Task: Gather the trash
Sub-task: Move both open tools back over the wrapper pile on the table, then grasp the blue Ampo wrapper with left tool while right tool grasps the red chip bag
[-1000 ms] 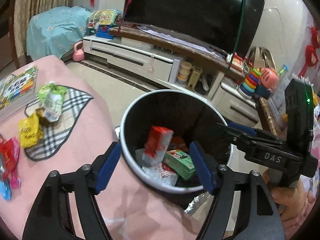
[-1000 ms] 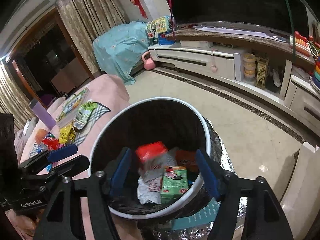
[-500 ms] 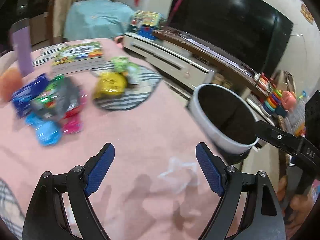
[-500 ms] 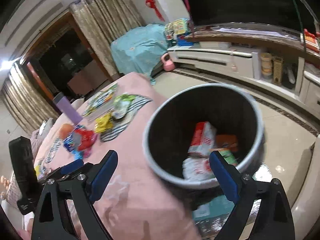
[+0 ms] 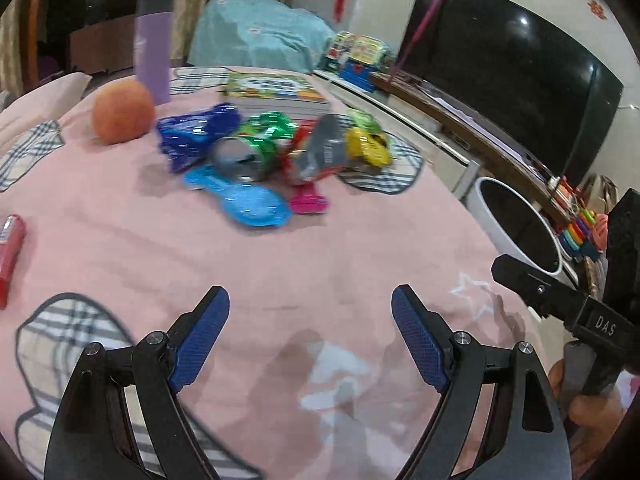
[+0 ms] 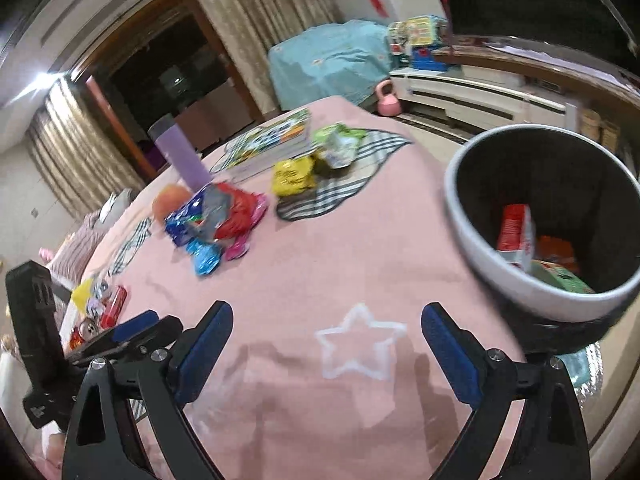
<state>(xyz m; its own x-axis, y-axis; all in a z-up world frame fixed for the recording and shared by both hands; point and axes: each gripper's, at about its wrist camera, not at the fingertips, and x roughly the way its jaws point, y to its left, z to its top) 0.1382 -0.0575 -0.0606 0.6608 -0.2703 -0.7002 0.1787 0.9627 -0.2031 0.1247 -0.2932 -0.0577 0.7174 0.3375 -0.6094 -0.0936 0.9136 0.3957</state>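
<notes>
A pile of wrappers lies mid-table: a blue wrapper (image 5: 196, 136), a green foil one (image 5: 256, 148), a grey pouch (image 5: 324, 152), a yellow packet (image 5: 366, 146) and a light blue wrapper (image 5: 248, 200). My left gripper (image 5: 310, 300) hangs open over bare pink cloth, short of the pile, with nothing between its fingers. My right gripper (image 6: 328, 312) is open too, above a white star print. To its right stands the white-rimmed bin (image 6: 520, 292), holding a red carton (image 6: 516, 228) and a green box (image 6: 560, 276). The same pile (image 6: 216, 216) shows in the right wrist view.
On the pink tablecloth (image 5: 320, 248) are an orange fruit (image 5: 122, 112), a purple bottle (image 5: 152, 48), a book (image 5: 276, 90) and a red packet (image 5: 10, 252) at the left edge. More small wrappers (image 6: 100, 300) lie near the left gripper. A TV (image 5: 500, 64) stands behind.
Both grippers swung away from above the bin and now hang over the table, facing the wrapper pile. Both sets of jaws stand wider than a second ago.
</notes>
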